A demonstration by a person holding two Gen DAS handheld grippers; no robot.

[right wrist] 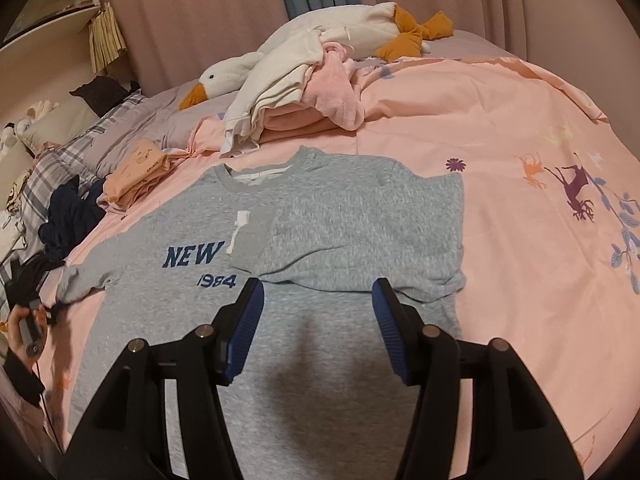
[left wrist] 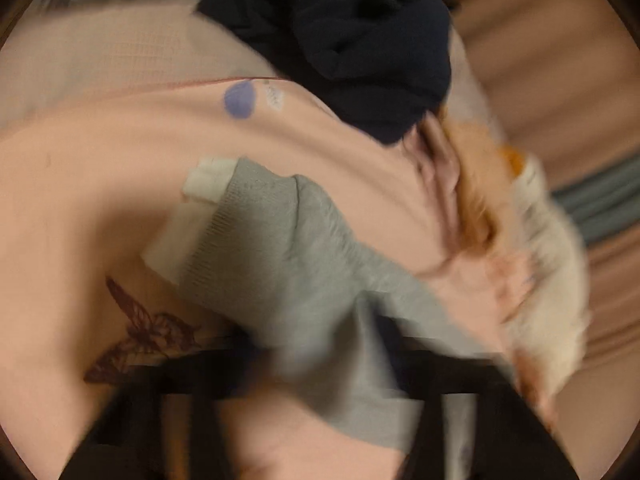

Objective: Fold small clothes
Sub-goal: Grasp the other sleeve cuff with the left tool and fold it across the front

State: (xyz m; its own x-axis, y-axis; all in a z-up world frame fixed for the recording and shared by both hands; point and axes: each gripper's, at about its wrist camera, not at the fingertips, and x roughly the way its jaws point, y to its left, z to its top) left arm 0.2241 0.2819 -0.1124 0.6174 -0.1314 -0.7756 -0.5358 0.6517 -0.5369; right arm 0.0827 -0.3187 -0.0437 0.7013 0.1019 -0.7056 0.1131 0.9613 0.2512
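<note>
Right wrist view looks down on a grey sweatshirt spread flat on the pink bedsheet, its printed front up and its neck toward the far side. The right sleeve has been folded across the chest, so its white-lined cuff lies beside the lettering, while the left sleeve stretches out toward the left edge. The right gripper hovers over the near half of the body with its jaws spread wide and nothing between the blue pads. At the far left a hand holds the other tool near that sleeve's end.

Left wrist view is badly smeared by motion; grey knit fills the near middle and seems to hang from the left gripper, but its jaws are lost in blur, so I cannot tell whether they are clamped.

The sweatshirt looks like soft, fairly thick jersey: light, limp, not slippery, and likely to drag on the sheet. A good hold would be the cuff or the shoulder seam, pinching both layers. A pile of pale clothes and a plush goose lie well beyond the collar
</note>
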